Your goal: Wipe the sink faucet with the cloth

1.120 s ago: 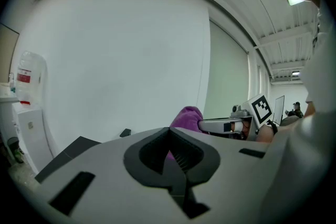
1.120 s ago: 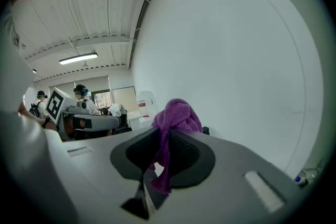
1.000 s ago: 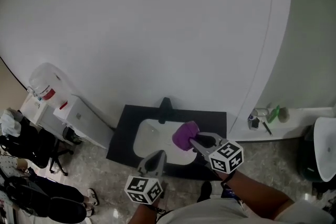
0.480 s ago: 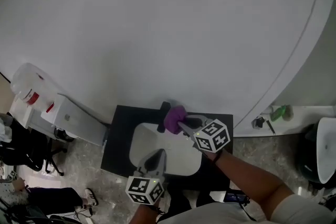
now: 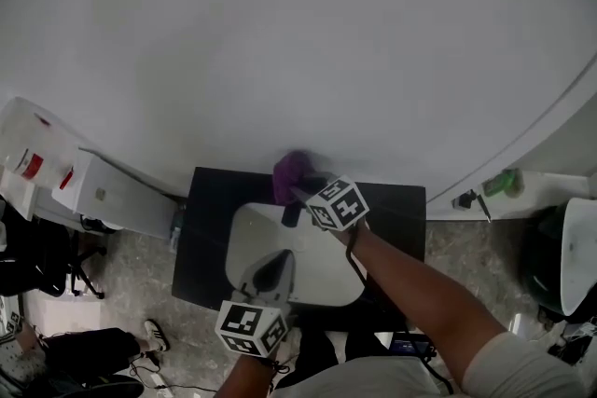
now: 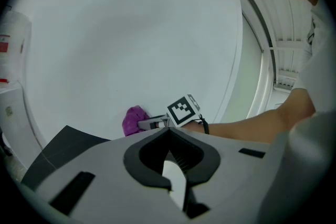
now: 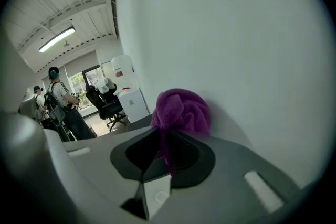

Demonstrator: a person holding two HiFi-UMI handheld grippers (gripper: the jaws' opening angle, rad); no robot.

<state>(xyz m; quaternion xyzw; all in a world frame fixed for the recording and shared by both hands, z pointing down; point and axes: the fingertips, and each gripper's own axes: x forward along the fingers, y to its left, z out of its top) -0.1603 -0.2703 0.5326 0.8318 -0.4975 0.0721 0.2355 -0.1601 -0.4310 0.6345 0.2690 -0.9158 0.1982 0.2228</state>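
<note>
Right gripper (image 5: 300, 192) clamped the cloth (image 5: 288, 171) at the faucet (image 5: 291, 215); left gripper (image 5: 277, 267), jaws together and empty, hung over the sink (image 5: 328, 282).

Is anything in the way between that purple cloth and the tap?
Nothing visible. The right gripper holds the cloth right over the faucet, by the wall; the left gripper hangs shut over the sink, clear of them.

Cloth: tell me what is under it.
The cloth, shut in the right gripper, covers the top of the faucet. Only the faucet's dark spout end shows below it, over the white sink. Its base is hidden.
</note>
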